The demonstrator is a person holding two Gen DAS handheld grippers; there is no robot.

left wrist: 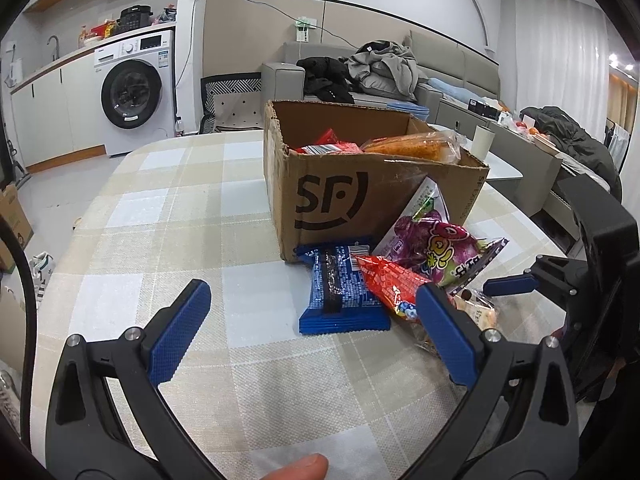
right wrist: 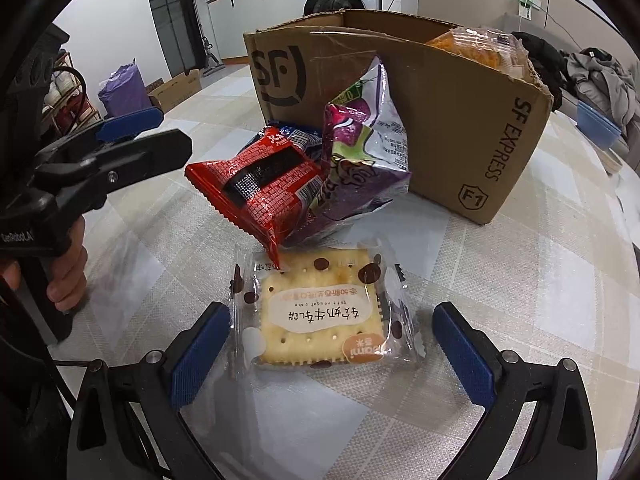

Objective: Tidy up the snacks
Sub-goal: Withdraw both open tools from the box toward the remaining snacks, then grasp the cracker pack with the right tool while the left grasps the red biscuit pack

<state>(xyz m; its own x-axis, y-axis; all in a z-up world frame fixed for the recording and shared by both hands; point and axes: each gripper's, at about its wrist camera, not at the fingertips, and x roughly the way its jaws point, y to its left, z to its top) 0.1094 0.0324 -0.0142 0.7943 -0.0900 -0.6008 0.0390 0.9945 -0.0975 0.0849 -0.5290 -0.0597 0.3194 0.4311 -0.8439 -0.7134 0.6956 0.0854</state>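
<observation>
A brown SF cardboard box [left wrist: 360, 196] stands on the checked tablecloth with snacks inside; it also shows in the right wrist view [right wrist: 440, 112]. In front of it lie a blue packet [left wrist: 340, 292], a red packet [left wrist: 390, 284], a purple bag [left wrist: 432, 248] and a clear-wrapped cracker [right wrist: 324, 316]. My left gripper [left wrist: 312, 304] is open, just short of the blue and red packets. My right gripper [right wrist: 332, 328] is open with the cracker lying between its fingers, not touching. The red packet [right wrist: 264, 192] and purple bag [right wrist: 360, 156] lie beyond the cracker.
The table [left wrist: 160, 208] has a rounded edge on the left. The right gripper's body [left wrist: 592, 256] stands at the right of the left view. A washing machine [left wrist: 134, 92] and a sofa with clothes [left wrist: 380, 68] are in the background.
</observation>
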